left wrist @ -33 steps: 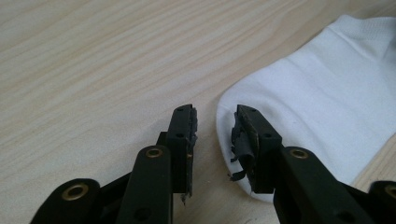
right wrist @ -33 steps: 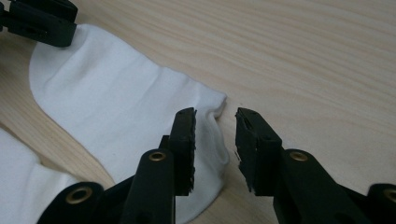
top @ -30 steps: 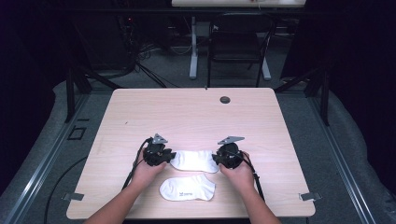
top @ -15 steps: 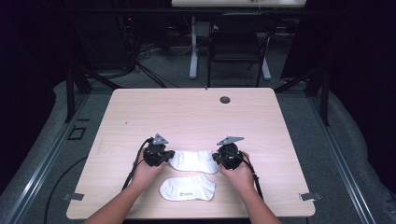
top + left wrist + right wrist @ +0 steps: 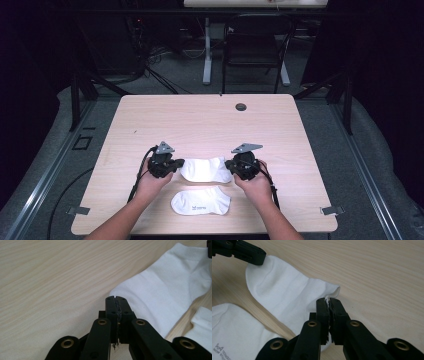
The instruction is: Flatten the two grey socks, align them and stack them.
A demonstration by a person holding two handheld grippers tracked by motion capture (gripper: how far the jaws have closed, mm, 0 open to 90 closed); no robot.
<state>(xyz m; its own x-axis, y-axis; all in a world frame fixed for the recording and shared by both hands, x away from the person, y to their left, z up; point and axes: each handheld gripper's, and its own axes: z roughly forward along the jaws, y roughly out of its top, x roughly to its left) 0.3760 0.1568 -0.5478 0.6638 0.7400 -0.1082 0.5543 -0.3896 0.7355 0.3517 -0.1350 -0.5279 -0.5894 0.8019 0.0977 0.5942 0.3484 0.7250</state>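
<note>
White cotton ankle sock [image 5: 204,169] being pinched at both ends, near the wooden table's [image 5: 200,120] front edge.
Left gripper [image 5: 116,300] and right gripper [image 5: 327,301] jaws are being kept clamped together on its fabric; a second white sock [image 5: 200,201] is lying just beside.

A white ankle sock [image 5: 204,169] lies flat on the table, a second white sock [image 5: 200,201] just nearer

The left hand-held gripper [image 5: 116,300] is pressing its two black jaws together, their tips lying at the rounded end of a white sock [image 5: 165,292]; whether any cloth is caught between them is not showing; the sock is stretching away to the far right across the pale wooden table [image 5: 50,277]; a second white sock [image 5: 200,327] is lying near right, just beside the first.
</note>
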